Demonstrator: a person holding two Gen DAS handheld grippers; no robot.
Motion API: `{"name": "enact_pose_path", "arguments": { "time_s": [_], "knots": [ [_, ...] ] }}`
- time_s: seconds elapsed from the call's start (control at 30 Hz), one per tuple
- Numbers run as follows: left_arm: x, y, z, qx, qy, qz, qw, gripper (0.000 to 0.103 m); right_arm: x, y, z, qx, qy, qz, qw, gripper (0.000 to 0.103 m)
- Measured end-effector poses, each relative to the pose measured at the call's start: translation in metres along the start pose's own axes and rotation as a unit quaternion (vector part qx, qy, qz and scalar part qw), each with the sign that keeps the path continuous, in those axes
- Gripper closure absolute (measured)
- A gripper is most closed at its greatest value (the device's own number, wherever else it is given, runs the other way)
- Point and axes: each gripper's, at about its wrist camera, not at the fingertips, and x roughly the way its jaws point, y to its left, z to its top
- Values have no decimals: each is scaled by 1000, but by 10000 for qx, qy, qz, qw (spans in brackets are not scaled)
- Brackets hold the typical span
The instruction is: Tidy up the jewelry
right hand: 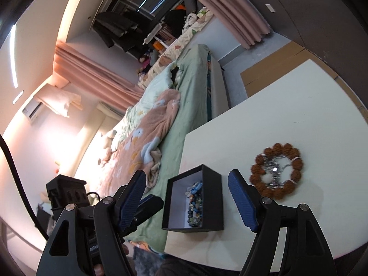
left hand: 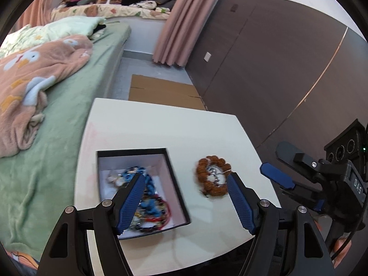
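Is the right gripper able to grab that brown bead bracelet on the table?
Probably yes. The right gripper is open and holds nothing. The brown bead bracelet lies alone on the white table, apart from the black box, with nothing over it. The left gripper sits close, though.

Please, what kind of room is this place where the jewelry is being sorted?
Most likely a bedroom in a home: a bed with a pink blanket stands beside the white table, and pink curtains hang by the wall.
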Motion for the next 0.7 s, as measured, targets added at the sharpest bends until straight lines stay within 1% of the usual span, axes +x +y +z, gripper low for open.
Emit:
{"name": "enact_pose_path", "arguments": {
  "time_s": [0.13,0.33,0.47,0.6,0.7],
  "knots": [
    [11,-17,2,131,90,-25,9999,29,-16,-11,3,82,-147,-47,9998,29],
    [24,-42,8,358,140,-102,9992,29,-32,-31,6,449,-309,-121,9984,29],
    [32,-54,9,472,200,-153,9986,29,-39,-42,7,667,-357,-106,9971,29],
    [43,-63,13,514,261,-163,9982,29,-48,-50,6,866,-537,-189,9946,29],
    [52,-67,17,538,313,-141,9980,35,-53,-67,6,1221,-625,-276,9902,29]
  ]
}}
